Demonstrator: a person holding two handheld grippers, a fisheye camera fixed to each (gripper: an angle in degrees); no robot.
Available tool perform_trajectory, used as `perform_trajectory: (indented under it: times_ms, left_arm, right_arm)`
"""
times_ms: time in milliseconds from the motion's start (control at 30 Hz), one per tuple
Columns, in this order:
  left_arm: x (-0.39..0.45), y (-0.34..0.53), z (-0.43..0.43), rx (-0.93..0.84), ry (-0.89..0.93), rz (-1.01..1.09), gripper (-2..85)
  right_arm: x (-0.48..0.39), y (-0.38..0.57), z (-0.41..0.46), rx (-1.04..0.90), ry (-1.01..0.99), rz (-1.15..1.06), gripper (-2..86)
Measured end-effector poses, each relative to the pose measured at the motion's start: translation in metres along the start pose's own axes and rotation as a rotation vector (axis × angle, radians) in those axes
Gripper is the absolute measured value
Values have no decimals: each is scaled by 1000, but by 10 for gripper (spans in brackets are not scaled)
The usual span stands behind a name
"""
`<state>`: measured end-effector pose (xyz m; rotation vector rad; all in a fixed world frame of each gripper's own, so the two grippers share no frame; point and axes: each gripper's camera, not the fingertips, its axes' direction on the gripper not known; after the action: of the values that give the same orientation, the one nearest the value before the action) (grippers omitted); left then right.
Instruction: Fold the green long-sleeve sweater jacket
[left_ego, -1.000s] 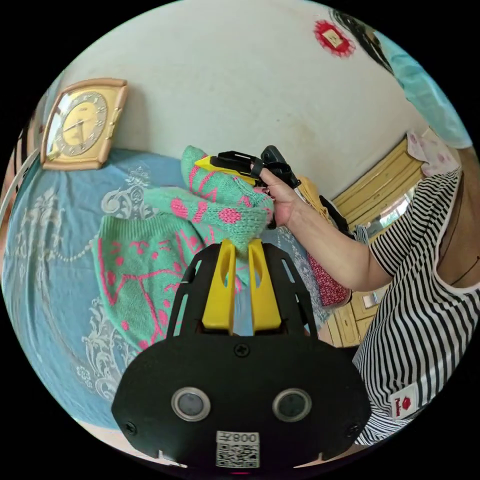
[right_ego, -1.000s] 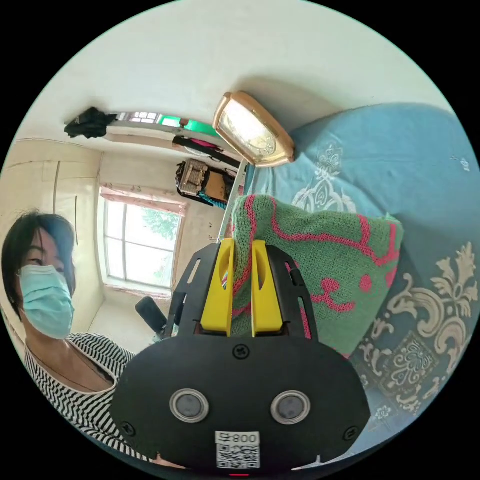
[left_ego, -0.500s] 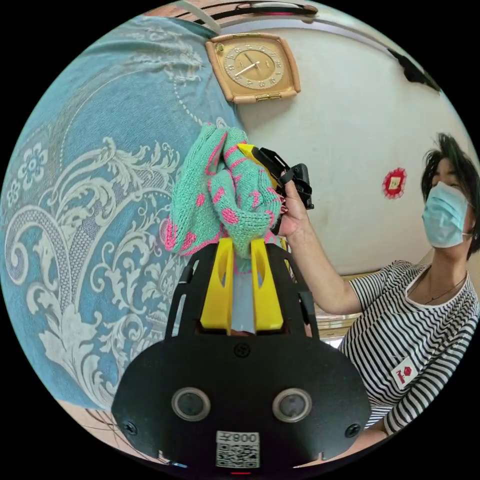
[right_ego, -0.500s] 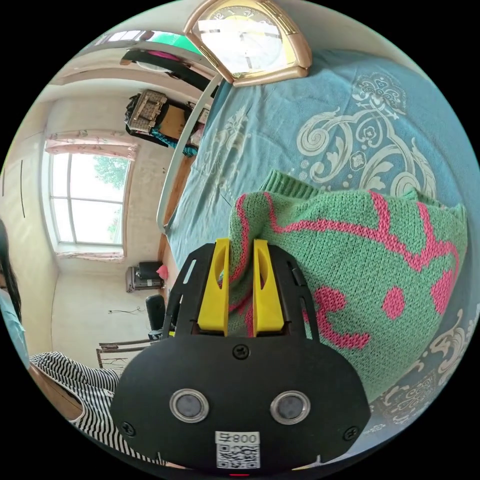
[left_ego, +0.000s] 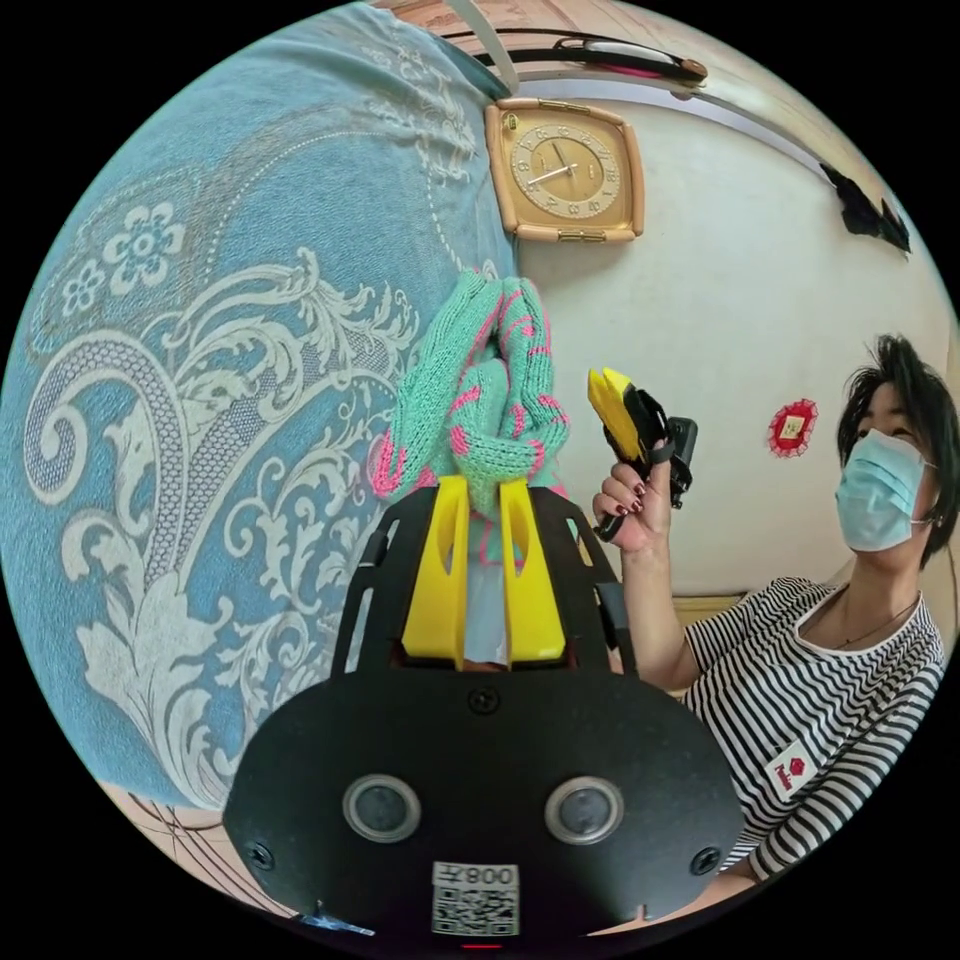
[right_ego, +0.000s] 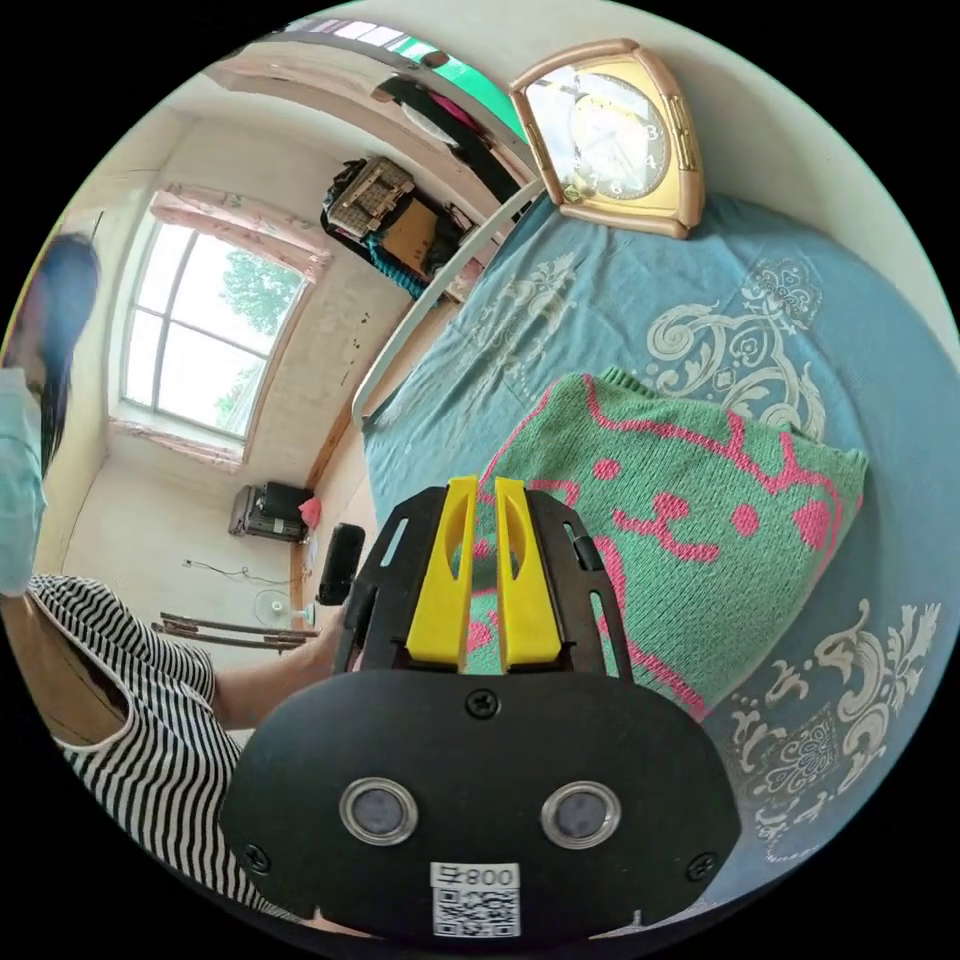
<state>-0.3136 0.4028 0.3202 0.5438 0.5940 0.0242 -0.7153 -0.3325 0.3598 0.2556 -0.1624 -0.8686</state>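
The left gripper (left_ego: 483, 487) is pinching a bunched fold of the green sweater jacket (left_ego: 478, 400) between its yellow jaws, lifting it over the blue patterned bedspread (left_ego: 210, 400). The right gripper (right_ego: 480, 492) is hovering just above the sweater jacket lying folded on the bedspread, its jaws nearly pressed together and gripping nothing. A hand (left_ego: 632, 505) is holding that right gripper beside the lifted knit, apart from it.

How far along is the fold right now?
Mostly done: the green sweater lies as a folded bundle on the blue bedspread. In hand: left gripper pinches its edge; right gripper is raised clear, jaws empty. Left: release that edge and tidy.
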Motion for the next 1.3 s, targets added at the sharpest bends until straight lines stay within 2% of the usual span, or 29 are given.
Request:
perform_trajectory:
  times_ms: [100, 200, 300, 367, 400, 433, 467, 633, 767, 900, 1067, 1300]
  left_arm:
    - [1, 17, -23, 47, -39, -14, 46]
    - [25, 36, -46, 119, -157, 36, 23]
    - [58, 30, -31, 43, -167, 188, 9]
    - [67, 18, -3, -55, -249, 265, 5]
    - [65, 9, 13, -85, -361, 269, 4]
    - [59, 1, 21, -82, -456, 251, 3]
    - [54, -3, 21, -73, -469, 239, 2]
    - [17, -1, 16, -50, -367, 142, 4]
    - [21, 14, -5, -5, -304, 147, 16]
    - [22, 19, -28, 15, -296, 152, 82]
    - [-9, -3, 5, -127, -267, 98, 170]
    - [-45, -37, 52, -199, -58, 18, 193]
  right_arm:
    - [-9, 10, 45, -149, 116, -23, 9]
    - [-12, 13, 59, -129, 141, -40, 4]
    - [-7, 18, 60, -115, 96, -15, 2]
    - [-3, 25, 59, -102, 67, -6, 2]
    - [-1, 30, 58, -99, 59, -6, 2]
    - [0, 33, 58, -94, 58, -11, 2]
    - [1, 40, 56, -83, 54, -19, 2]
    - [9, 74, 47, -63, 6, -24, 5]
    - [37, 125, 3, 42, -121, 92, 15]
    - [81, 200, -49, 154, -80, 286, 57]
    - [141, 274, -56, 157, -115, 487, 125]
    - [210, 360, -42, 233, -438, 614, 179]
